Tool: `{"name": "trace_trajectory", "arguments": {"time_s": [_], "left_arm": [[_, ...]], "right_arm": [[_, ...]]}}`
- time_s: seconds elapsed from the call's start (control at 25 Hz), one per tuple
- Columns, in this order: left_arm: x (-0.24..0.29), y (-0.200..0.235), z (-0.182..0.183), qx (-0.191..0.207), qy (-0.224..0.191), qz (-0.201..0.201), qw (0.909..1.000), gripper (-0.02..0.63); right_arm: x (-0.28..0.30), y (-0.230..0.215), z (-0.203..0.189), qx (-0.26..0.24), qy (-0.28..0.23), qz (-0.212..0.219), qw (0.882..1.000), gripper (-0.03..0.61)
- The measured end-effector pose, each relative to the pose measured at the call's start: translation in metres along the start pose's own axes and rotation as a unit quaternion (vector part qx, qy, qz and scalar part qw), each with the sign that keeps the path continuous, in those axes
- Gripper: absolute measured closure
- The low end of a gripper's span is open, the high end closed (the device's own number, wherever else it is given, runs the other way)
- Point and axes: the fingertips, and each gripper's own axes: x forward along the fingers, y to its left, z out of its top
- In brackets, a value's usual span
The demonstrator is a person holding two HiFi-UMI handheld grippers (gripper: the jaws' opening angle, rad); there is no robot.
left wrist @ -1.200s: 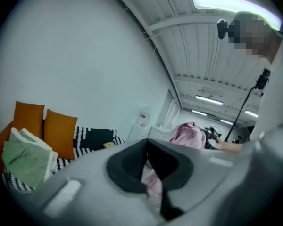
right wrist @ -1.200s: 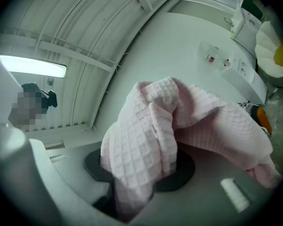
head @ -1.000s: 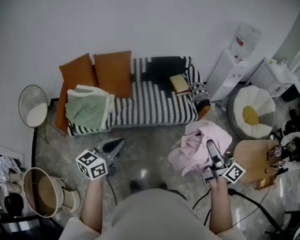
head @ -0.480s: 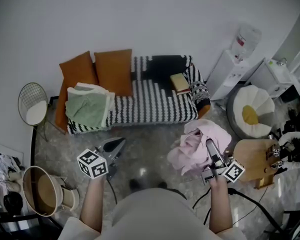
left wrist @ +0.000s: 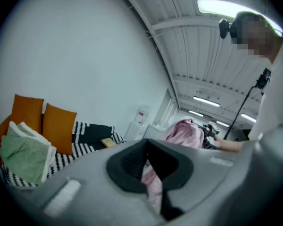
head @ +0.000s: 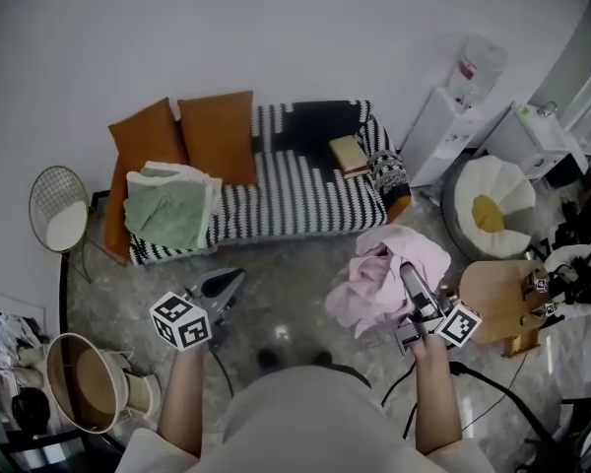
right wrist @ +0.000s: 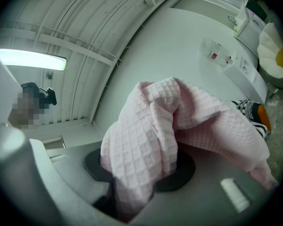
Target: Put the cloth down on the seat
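Observation:
A pink waffle-weave cloth [head: 382,276] hangs bunched in front of me over the stone floor, and my right gripper [head: 406,286] is shut on it. In the right gripper view the cloth [right wrist: 179,121] spills up and over the jaws of the right gripper [right wrist: 141,167]. The black-and-white striped sofa seat [head: 305,200] lies beyond, apart from the cloth. My left gripper [head: 227,286] is held low at the left, shut with nothing in it. In its own view the left gripper [left wrist: 147,143] points toward the sofa [left wrist: 68,155] and the pink cloth [left wrist: 185,131].
Two orange cushions [head: 217,136], a folded green cloth [head: 167,210] and a yellowish book [head: 350,154] lie on the sofa. A wire side table [head: 59,220] and a basket [head: 79,382] stand at the left. A water dispenser [head: 453,116], a flower-shaped pouf [head: 492,215] and a wooden stool [head: 497,299] stand at the right.
The view has shifted slightly, with the sofa a little higher in the frame. The right gripper and the pink cloth have edged up toward the sofa. The left gripper has hardly moved.

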Motion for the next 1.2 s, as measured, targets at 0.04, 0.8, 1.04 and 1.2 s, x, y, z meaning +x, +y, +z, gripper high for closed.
{"name": "trace_trajectory", "arguments": {"time_s": [0.04,0.8,1.04,1.2], "left_arm": [[-0.005,0.006,0.001,-0.001,0.001,-0.003,1.0,0.613],[-0.034,0.041,0.016,0.022,0.02,-0.034,0.999,0.612],[-0.034,0.039,0.016,0.023,0.013,-0.028,0.9992,0.612],[-0.032,0.048,0.017,0.022,0.011,-0.019,0.9995,0.612]], "right_arm": [[0.006,0.002,-0.005,-0.001,0.0,-0.002,1.0,0.397],[0.04,0.023,-0.031,-0.015,-0.021,-0.012,1.0,0.397],[0.043,0.021,-0.032,-0.016,-0.013,-0.007,1.0,0.397],[0.056,0.01,-0.034,-0.011,-0.003,-0.002,1.0,0.397]]}}
